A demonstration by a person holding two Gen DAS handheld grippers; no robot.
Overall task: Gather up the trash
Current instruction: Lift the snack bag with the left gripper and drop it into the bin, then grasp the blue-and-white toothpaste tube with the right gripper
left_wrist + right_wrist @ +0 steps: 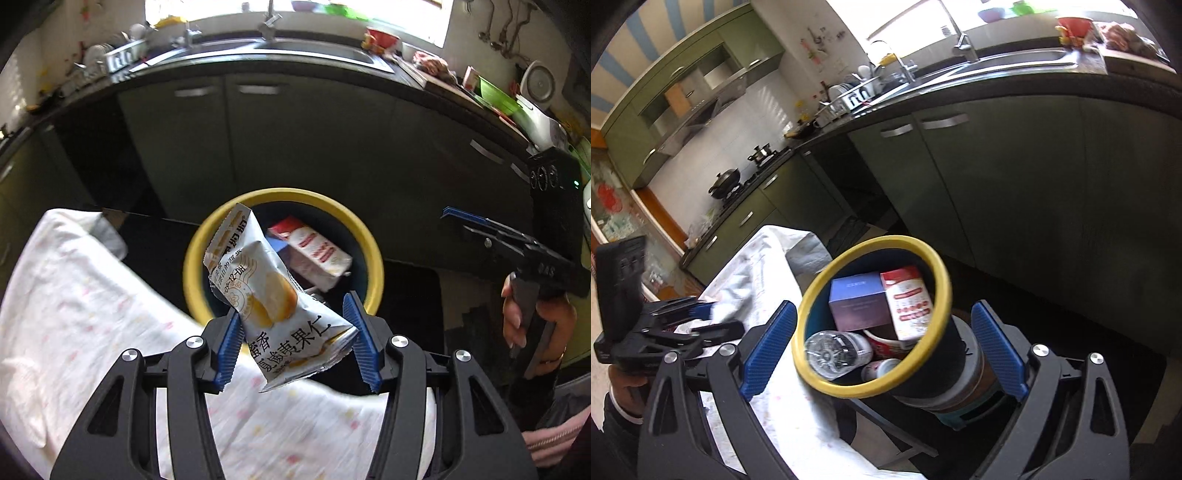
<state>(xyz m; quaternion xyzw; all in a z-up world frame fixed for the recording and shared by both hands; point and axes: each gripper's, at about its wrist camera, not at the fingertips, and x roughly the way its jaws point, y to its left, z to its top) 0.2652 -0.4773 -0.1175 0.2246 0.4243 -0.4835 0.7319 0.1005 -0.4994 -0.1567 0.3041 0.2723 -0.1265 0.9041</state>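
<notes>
Between the blue pads of the left gripper [295, 336] hung a snack packet [271, 291], pinched at its lower end, tilting toward eleven o'clock over the yellow-rimmed bin [373, 254]. At three o'clock, the right gripper [882, 347] stood wide around that bin.

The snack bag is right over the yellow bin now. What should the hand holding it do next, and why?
Probably open the left gripper and let the snack bag drop. The bag is pinched between its jaws and hangs in front of the bin's open mouth, which already holds a red and white box. The bag's lower end looks near the rim, so a small nudge forward first may help.
</notes>
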